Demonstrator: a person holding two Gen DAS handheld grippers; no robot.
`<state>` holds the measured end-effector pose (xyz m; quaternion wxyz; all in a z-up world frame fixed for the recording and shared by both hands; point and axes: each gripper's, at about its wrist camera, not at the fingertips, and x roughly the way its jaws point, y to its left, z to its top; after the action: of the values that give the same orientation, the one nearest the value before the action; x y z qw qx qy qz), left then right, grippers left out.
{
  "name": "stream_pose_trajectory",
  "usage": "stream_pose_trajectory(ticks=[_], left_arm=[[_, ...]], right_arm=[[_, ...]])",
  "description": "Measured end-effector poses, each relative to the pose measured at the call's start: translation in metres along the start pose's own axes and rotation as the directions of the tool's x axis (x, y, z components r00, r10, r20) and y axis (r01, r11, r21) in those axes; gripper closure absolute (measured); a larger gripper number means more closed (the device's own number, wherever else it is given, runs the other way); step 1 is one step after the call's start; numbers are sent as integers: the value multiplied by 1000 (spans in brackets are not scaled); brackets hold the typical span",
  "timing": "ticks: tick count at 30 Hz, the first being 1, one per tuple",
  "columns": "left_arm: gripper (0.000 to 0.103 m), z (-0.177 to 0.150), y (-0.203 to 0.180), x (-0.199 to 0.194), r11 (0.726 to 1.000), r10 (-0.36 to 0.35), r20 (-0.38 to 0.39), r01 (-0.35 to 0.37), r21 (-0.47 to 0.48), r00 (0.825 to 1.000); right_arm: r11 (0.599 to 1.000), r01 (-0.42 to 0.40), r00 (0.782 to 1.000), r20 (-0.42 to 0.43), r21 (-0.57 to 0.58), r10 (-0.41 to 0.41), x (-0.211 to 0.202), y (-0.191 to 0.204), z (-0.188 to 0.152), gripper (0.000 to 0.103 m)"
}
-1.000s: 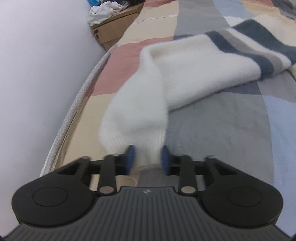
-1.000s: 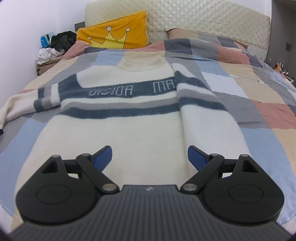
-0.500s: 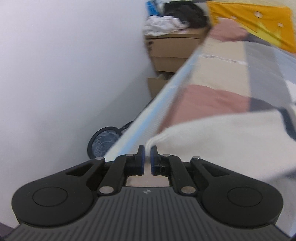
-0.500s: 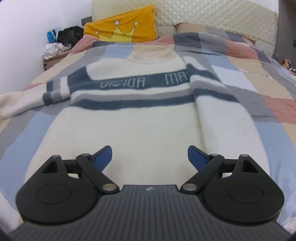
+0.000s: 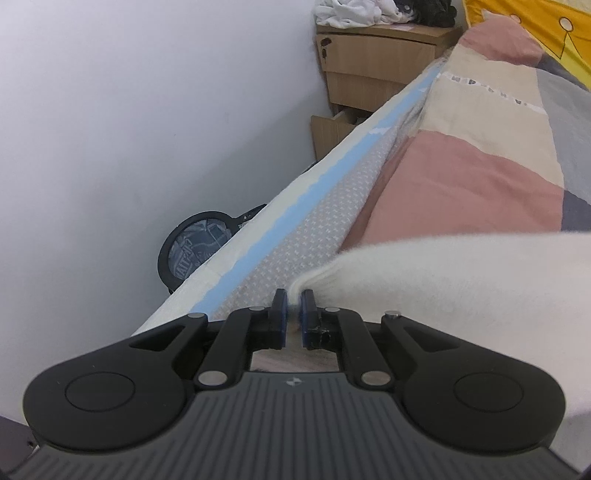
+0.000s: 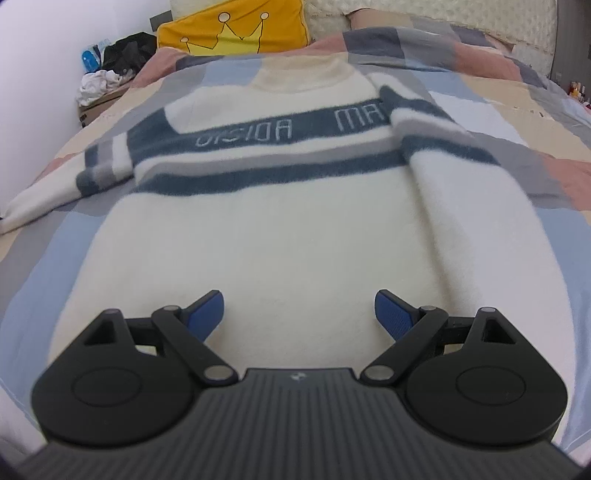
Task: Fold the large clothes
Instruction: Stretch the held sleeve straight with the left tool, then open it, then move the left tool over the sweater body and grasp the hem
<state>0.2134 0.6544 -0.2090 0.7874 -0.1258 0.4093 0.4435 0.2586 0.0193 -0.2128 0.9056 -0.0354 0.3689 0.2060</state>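
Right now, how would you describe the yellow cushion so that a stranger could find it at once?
Start at the padded cream headboard at the far end of the bed. Just below it, left of the middle, leans the cushion, beyond the sweater's collar. It alone is bright yellow, with a crown outlined on it.

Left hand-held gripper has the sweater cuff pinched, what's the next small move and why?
Probably carry the cuff inward across the sweater body. The left hand-held gripper is shut on it at the bed's edge, that sleeve lies stretched outward, and the other sleeve is already folded in.
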Motion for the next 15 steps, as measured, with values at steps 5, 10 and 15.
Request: stream_pose_trajectory(ticks=[5,10,15], left_arm=[[48,0,7,-26,999,-29,-16,28,-46,999],[47,-9,8,-72,997,-63,-8,62,-52,998],[47,-33,-4,-127,985,-147,-21,144,-95,989]], right_arm=[[999,-29,1000,2,19,28,-2,-1,2,13],[998,-57,998,13,13,57,-9,1,2,13],[995,-99,995,13,-21,99,-17,3,-2,13]])
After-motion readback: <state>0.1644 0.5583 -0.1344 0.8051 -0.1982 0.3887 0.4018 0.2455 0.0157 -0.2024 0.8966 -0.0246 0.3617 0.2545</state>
